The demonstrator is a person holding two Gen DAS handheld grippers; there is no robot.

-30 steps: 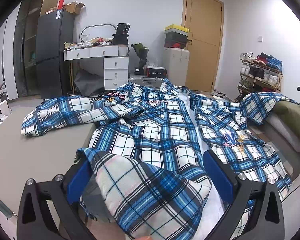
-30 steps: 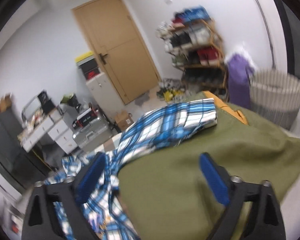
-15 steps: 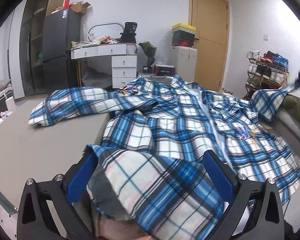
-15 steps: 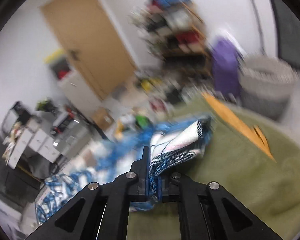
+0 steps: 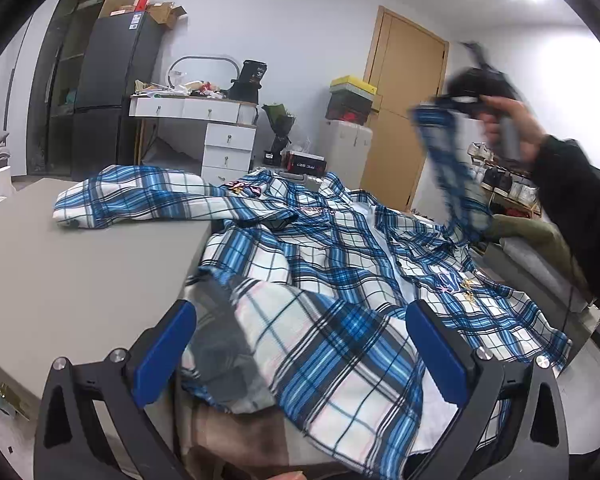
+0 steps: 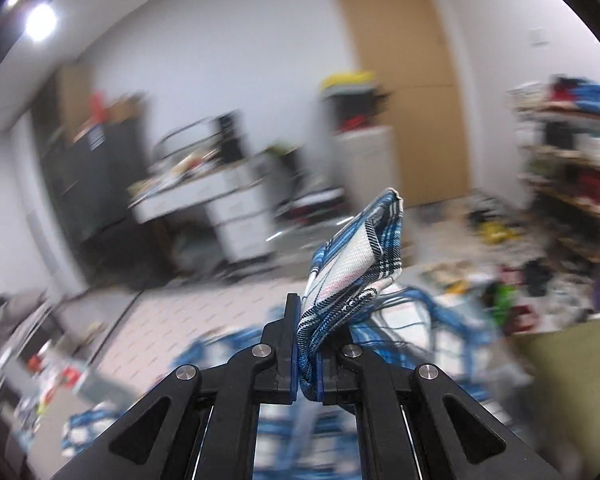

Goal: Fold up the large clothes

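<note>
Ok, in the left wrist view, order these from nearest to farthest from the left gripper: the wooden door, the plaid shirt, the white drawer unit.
1. Plaid shirt, between the open left gripper fingers.
2. White drawer unit, beyond the bed, left of centre.
3. Wooden door, back wall, right.

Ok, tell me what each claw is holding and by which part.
Right claw: shut on the plaid shirt, pinching its sleeve end. Left claw: open, gripping nothing; shirt fabric lies between its fingers.
</note>
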